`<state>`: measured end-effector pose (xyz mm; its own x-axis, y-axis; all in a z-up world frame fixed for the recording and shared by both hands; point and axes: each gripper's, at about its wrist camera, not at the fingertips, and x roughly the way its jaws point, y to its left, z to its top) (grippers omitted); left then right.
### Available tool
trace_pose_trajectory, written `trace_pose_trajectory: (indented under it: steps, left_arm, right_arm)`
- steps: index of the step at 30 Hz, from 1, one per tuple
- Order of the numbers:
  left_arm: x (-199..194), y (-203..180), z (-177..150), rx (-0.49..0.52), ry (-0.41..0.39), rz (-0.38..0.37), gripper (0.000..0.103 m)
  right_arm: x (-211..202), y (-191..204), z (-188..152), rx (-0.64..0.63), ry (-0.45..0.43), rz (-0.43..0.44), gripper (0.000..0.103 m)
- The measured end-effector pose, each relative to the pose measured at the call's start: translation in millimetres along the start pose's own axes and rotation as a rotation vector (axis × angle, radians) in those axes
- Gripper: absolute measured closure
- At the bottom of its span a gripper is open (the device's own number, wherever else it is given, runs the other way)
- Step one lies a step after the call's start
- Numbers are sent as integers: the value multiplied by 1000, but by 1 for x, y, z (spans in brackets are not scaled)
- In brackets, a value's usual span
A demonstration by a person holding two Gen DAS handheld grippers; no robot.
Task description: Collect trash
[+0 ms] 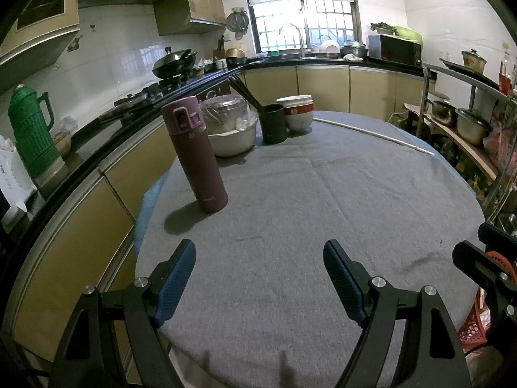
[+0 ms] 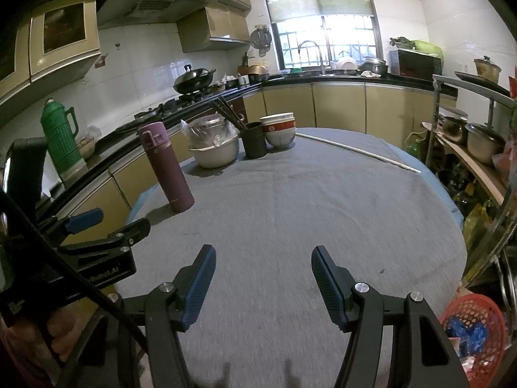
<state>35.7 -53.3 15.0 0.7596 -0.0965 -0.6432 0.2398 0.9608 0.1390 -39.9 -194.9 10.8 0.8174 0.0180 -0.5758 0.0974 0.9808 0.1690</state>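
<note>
Hovering over grey tablecloth (image 1: pixel 307 194): left gripper (image 1: pixel 260 252) jaws apart, empty; right gripper (image 2: pixel 263 258) jaws apart, empty; red basket (image 2: pixel 481 317) beside table.

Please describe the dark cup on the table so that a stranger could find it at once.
Start from the round table with the grey cloth and go to its far edge, near the counter. There the dark cup stands between a white basin covered with plastic and a stack of bowls. Only it holds dark chopsticks.
</note>
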Motion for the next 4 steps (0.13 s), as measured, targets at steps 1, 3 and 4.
trace_pose_trajectory:
  steps: [1, 3, 4]
  left_arm:
    - [1, 0, 0, 0, -2, -3, 21]
    - [7, 0, 1, -9, 8, -9, 21]
    - [12, 0, 2, -17, 18, -16, 21]
  right_arm:
    - [2, 0, 0, -1, 3, 0, 38]
    - [6, -2, 1, 0, 10, 2, 38]
    - [10, -5, 1, 5, 14, 1, 38]
